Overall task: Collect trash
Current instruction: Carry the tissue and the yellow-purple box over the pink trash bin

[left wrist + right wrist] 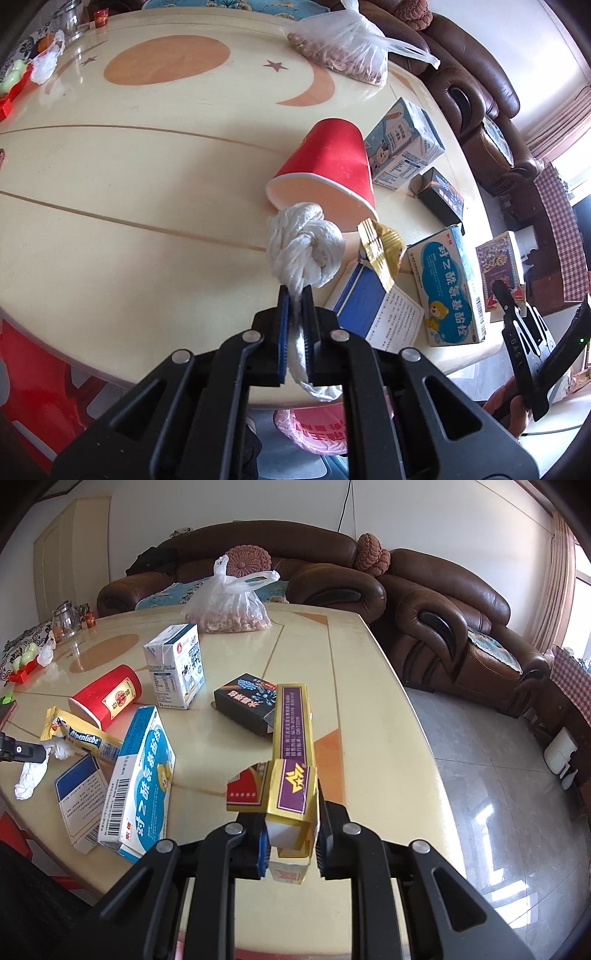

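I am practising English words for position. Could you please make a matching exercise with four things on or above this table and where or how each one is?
Things:
1. white tissue
2. red paper cup
3. gold and purple carton
4. clear bag of nuts

States:
A. lying on its side on the table
B. clamped in the right gripper
C. resting at the far side, near the sofa
D. pinched in the left gripper

Pairs: 1-D, 2-A, 3-B, 4-C
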`<state>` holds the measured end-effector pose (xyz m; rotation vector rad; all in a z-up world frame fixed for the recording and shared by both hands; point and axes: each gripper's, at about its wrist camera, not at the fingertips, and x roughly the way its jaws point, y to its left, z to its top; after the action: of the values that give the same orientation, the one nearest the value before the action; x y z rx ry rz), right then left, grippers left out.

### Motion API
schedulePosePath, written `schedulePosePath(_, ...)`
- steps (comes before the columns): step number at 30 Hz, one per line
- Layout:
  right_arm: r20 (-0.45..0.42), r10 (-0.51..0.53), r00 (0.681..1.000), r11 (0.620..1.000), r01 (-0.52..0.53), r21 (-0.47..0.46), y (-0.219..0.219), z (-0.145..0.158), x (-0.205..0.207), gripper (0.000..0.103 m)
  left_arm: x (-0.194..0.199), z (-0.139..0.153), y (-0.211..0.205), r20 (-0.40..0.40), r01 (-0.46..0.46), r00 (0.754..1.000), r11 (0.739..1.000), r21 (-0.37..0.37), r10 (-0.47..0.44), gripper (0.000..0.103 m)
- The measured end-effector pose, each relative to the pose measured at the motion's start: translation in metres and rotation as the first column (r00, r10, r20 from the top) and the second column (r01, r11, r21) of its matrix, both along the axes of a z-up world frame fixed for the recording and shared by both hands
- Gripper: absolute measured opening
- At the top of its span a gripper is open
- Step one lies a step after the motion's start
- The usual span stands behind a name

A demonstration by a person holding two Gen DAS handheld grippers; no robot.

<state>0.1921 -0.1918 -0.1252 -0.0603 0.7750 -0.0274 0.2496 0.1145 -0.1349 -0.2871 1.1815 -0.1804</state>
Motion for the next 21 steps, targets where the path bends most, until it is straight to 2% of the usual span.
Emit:
schedulePosePath(10, 0.032, -0.014, 0.999, 1.0, 0.014, 0.0, 0.003, 0.024, -0.021, 0.019, -0.024, 0.021, 0.005, 0.039, 0.004, 0.999, 1.0, 0.016, -0.005, 0.008)
schedulePosePath(21, 0.07, -0.026, 0.997, 1.0, 0.025, 0.018, 0.004, 0.057, -0.064, 0.019, -0.066, 0.057, 0.002, 0.119, 0.026, 0.992, 0.999, 0.039, -0.031, 0.008)
